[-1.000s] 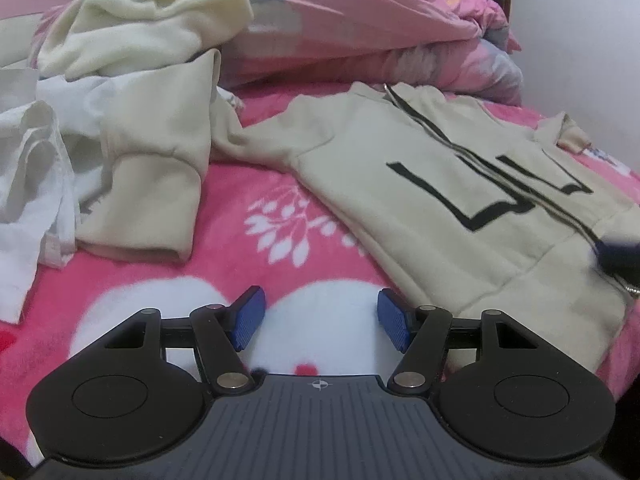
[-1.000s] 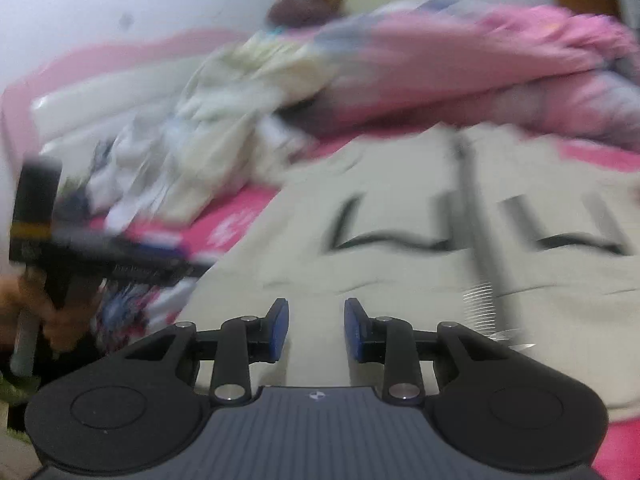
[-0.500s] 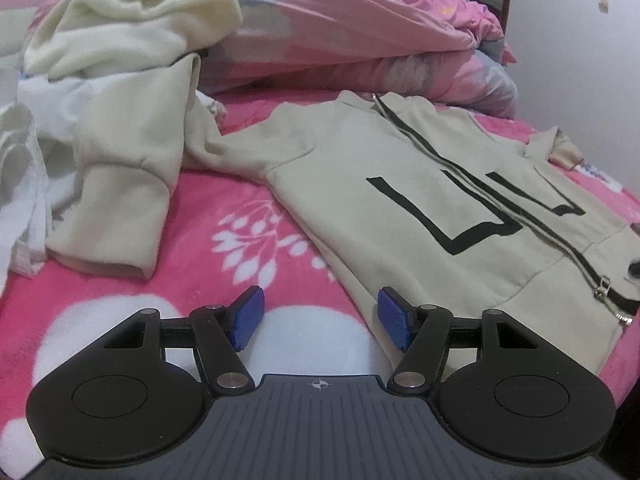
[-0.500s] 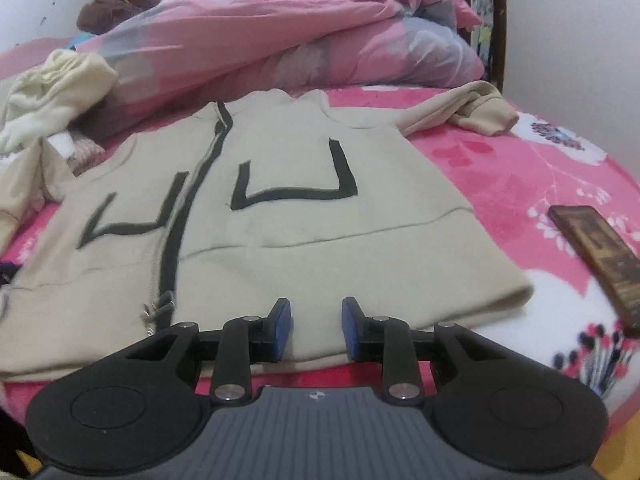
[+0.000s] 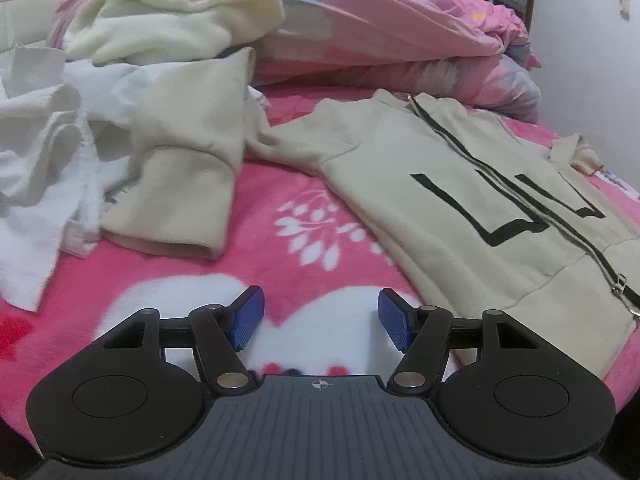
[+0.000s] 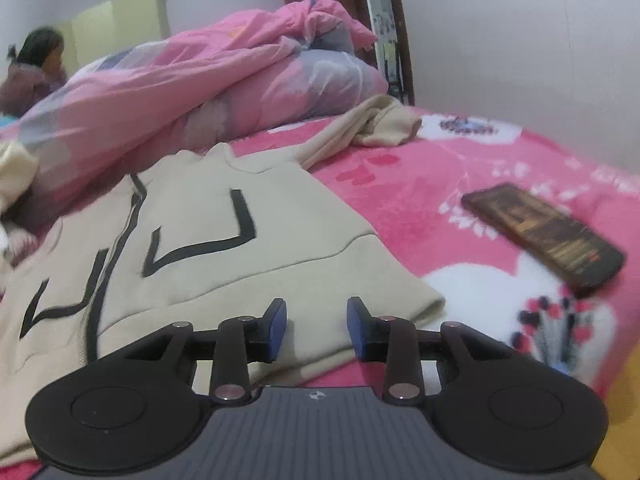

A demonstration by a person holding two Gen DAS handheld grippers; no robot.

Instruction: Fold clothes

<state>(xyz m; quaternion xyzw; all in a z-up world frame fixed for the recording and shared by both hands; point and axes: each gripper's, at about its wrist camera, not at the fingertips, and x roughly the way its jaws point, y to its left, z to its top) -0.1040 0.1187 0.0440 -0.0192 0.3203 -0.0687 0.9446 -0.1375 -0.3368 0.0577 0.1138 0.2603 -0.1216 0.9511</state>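
Left wrist view: left gripper (image 5: pixel 320 318) hangs over the pink bedspread (image 5: pixel 280 264), jaws wide apart, nothing btwn them. Beige zip jacket (image 5: pixel 460 184) lies flat, front up, just right of the gripper; its hem corner sits right beside the right blue pad. One jacket sleeve (image 5: pixel 188 168) runs out left of the jacket body, cuff end resting on the bedspread, partly on a white garment (image 5: pixel 44 184). Behind the sleeve, a cream garment (image 5: pixel 168 12) is heaped vs. the pink quilt (image 5: pixel 380 36).

Right wrist view: right gripper (image 6: pixel 316 330) sits over the jacket (image 6: pixel 224 240) hem near its corner, jaws narrowly apart, gripping nothing. Other sleeve (image 6: pixel 372 126) stretches away behind the jacket, cuff bunched by the quilt (image 6: pixel 208 84). Right of the jacket, well apart, a dark flat phone-like thing (image 6: pixel 544 236) lies on the bedspread (image 6: pixel 420 184). Far behind the jacket, past the quilt, a person (image 6: pixel 34 72) sits.
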